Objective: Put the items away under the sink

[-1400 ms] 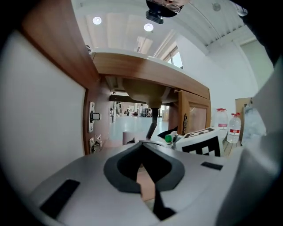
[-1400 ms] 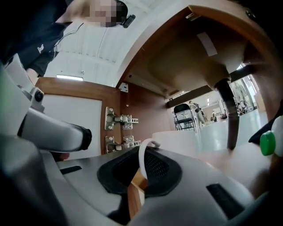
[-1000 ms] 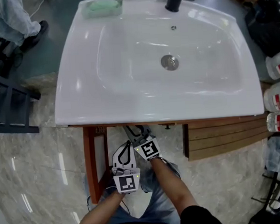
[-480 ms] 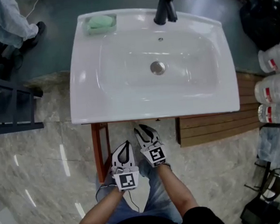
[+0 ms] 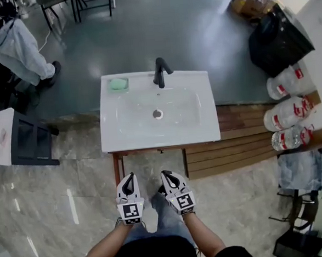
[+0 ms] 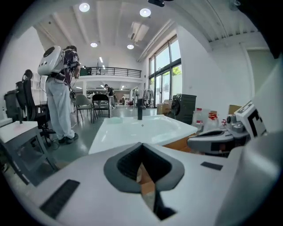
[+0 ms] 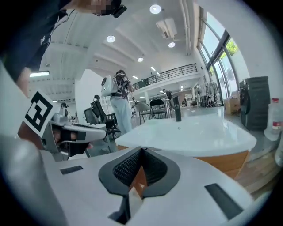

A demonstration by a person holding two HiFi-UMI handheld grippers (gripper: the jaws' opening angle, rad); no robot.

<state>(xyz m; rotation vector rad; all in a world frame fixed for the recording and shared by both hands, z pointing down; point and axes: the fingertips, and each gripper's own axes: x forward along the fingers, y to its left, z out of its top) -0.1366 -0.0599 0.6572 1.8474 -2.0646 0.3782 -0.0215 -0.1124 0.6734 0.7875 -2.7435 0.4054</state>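
Head view: left tongs (image 5: 128,178) and right tongs (image 5: 168,176) closed, empty; sink (image 5: 205,134) ahead, water jugs (image 5: 284,116) right.

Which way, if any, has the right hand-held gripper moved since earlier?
Yes: the right hand-held gripper drew back from the sink rim toward the person; jaws just closed, empty.

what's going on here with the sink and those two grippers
A person stands facing the white sink, a gripper in each hand. The left gripper and right gripper are both shut and empty, side by side short of its front edge. A green soap dish sits at the back, left of the black tap.
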